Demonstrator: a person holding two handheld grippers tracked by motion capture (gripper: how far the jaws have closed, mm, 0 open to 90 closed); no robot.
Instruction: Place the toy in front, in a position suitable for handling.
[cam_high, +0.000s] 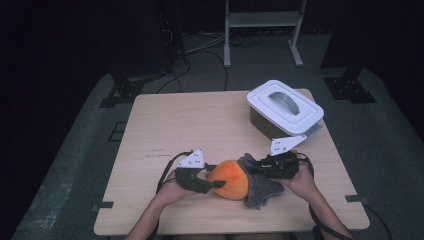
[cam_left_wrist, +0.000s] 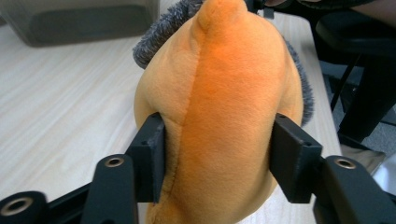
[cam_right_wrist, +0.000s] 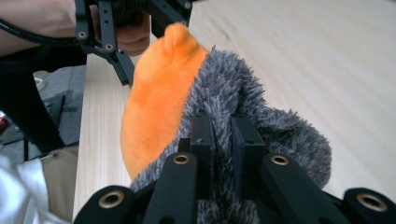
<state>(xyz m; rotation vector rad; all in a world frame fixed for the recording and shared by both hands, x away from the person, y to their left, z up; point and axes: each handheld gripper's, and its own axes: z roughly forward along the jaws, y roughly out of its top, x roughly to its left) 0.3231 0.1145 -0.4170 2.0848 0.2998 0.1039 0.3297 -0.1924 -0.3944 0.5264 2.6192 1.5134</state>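
Plush toy (cam_high: 231, 185) clamped by left gripper (cam_left_wrist: 217, 158) and right gripper (cam_right_wrist: 223, 140)

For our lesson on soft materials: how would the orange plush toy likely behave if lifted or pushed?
The orange plush toy dents where the left gripper presses it, so it is probably soft and light. Its grey furry part bunches in the right gripper, so it is likely floppy.

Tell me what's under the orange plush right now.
A grey furry cloth lies under and behind the orange plush, spreading onto the wooden table. Whether anything else sits beneath is covered.
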